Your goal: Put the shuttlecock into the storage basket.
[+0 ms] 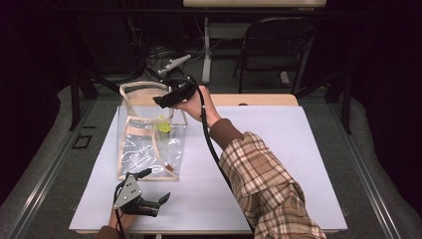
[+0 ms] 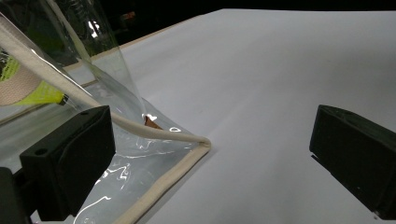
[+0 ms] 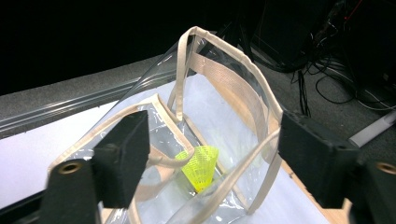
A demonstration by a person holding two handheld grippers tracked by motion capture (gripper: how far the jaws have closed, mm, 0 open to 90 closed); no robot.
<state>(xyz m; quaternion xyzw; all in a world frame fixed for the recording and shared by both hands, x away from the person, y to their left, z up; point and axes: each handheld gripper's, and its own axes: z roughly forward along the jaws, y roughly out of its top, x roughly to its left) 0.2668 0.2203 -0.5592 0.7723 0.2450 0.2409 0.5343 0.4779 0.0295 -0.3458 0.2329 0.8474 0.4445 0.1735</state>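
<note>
The left gripper (image 1: 160,201) lies low on the white table (image 1: 278,164) near its front edge, jaws wide apart with nothing between them, just beside the bag's near corner; the clear bag (image 1: 149,144) stands upright on the left part of the table, see-through plastic edged in cream binding, with cream strap handles arching over its open mouth; inside on its floor sits a yellow shuttlecock (image 3: 201,165), mesh skirt up, nose down; above the bag's far rim hangs the right gripper (image 1: 161,101), jaws parted and empty, pointing down into the mouth.
</note>
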